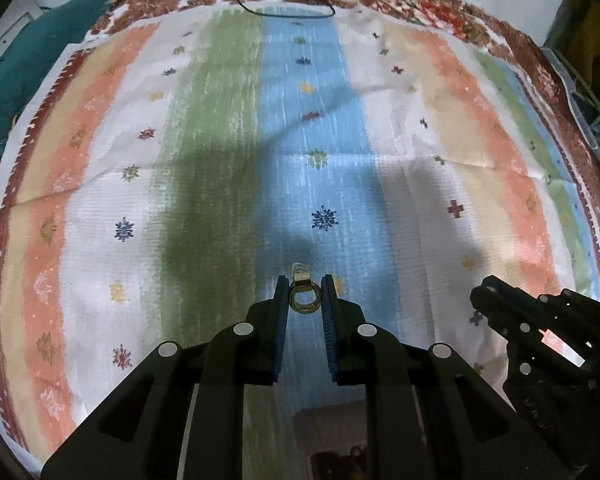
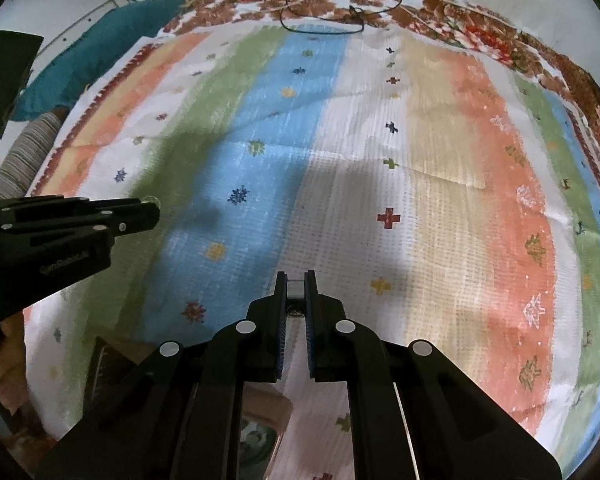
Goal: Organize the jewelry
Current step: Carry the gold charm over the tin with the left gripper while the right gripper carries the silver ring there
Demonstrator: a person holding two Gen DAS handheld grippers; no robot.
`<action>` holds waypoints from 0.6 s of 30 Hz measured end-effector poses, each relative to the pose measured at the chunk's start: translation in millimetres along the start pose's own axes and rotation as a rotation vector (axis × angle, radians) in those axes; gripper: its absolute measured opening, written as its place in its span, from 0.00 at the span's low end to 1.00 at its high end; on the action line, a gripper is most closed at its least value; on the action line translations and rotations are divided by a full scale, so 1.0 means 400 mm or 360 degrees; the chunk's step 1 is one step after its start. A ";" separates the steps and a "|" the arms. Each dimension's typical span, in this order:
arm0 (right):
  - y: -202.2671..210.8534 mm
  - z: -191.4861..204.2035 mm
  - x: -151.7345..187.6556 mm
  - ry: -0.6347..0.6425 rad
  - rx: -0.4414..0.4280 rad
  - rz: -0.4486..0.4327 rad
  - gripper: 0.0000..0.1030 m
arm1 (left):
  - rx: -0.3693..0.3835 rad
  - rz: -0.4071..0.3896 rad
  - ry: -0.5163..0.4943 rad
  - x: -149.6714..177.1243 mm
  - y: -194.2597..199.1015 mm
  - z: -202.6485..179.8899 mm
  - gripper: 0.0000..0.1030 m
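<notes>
In the left wrist view, a teal cloth (image 1: 28,52) is bunched at the upper left, off the edge of the striped cloth (image 1: 228,128) that fills most of the frame — bands of peach, white, green and blue dotted with small stitched motifs, with a red-brown floral border along the top. A thin black cord (image 1: 284,14) loops across that border at top centre. At lower centre the left gripper (image 1: 305,300) is nearly closed, its blue pads pressing on a gold ring (image 1: 305,301); a small pale setting stands up from the ring's far side, beyond the fingertips. The ring hangs above the blue stripe, clear of the cloth. At the lower right the right gripper (image 1: 485,292) reaches in from the side.

In the right wrist view, the left gripper (image 2: 152,210) enters from the left edge, and its black body carries faint embossed lettering that seems to read "GenRobot.ai", though it is blurred. Part of a hand (image 2: 0,352) shows below it at the lower left edge. At lower centre the right gripper (image 2: 296,280) has its jaws narrow, pinching a small pale piece of jewelry (image 2: 295,289) between the blue pads; what kind of piece I cannot tell. It sits over the white band, just right of the blue stripe. No other writing can be read in either view.
</notes>
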State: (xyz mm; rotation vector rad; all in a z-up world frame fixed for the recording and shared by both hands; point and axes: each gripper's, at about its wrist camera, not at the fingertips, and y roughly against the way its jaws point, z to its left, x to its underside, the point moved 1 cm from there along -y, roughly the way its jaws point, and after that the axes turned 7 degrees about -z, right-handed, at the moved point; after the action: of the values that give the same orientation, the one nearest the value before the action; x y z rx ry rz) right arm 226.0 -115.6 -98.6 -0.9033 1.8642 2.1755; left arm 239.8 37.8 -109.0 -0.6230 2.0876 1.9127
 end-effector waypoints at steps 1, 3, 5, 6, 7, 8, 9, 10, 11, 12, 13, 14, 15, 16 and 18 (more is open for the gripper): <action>0.008 0.002 0.001 0.0002 0.0001 -0.0009 0.09 | -0.0010 -0.0010 -0.0015 0.002 0.007 -0.006 0.15; 0.021 0.004 0.004 0.0011 0.0004 -0.0022 0.09 | -0.0027 -0.0032 -0.0054 0.011 0.024 -0.018 0.15; 0.033 0.005 0.005 0.0012 0.0002 -0.0034 0.09 | -0.0020 -0.0050 -0.0068 0.019 0.040 -0.026 0.15; 0.042 0.005 0.006 0.0007 0.0001 -0.0045 0.09 | -0.0011 -0.0062 -0.0065 0.023 0.052 -0.029 0.15; 0.049 0.004 0.007 0.0000 0.0003 -0.0054 0.09 | -0.0004 -0.0071 -0.0065 0.026 0.061 -0.033 0.15; 0.055 0.005 0.008 -0.0002 0.0002 -0.0060 0.09 | 0.0007 -0.0084 -0.0069 0.030 0.073 -0.039 0.15; 0.063 0.006 0.009 -0.0004 -0.0001 -0.0069 0.09 | 0.0014 -0.0092 -0.0071 0.033 0.081 -0.043 0.15; 0.071 0.008 0.009 -0.0001 -0.0006 -0.0078 0.09 | 0.0025 -0.0103 -0.0074 0.037 0.091 -0.048 0.15; 0.077 0.009 0.010 -0.0001 -0.0009 -0.0086 0.09 | 0.0037 -0.0116 -0.0078 0.042 0.104 -0.054 0.15; 0.084 0.010 0.010 -0.0001 -0.0011 -0.0094 0.09 | 0.0043 -0.0127 -0.0082 0.046 0.113 -0.060 0.15; 0.093 0.011 0.012 -0.0002 -0.0015 -0.0105 0.09 | 0.0048 -0.0138 -0.0086 0.049 0.122 -0.063 0.15; 0.099 0.012 0.013 -0.0003 -0.0018 -0.0111 0.09 | 0.0055 -0.0153 -0.0090 0.052 0.134 -0.068 0.15; 0.105 0.012 0.015 -0.0003 -0.0021 -0.0118 0.09 | 0.0059 -0.0161 -0.0093 0.055 0.140 -0.070 0.15; 0.111 0.012 0.016 -0.0003 -0.0022 -0.0125 0.09 | 0.0061 -0.0172 -0.0098 0.058 0.148 -0.073 0.15; 0.122 0.012 0.018 -0.0006 -0.0023 -0.0138 0.09 | 0.0066 -0.0185 -0.0103 0.063 0.161 -0.077 0.15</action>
State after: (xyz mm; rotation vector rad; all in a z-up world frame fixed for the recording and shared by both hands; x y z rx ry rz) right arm 195.3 -124.0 -60.5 -0.9630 1.7754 2.1412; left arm 191.0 6.8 -60.2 -0.6497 2.0003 1.7981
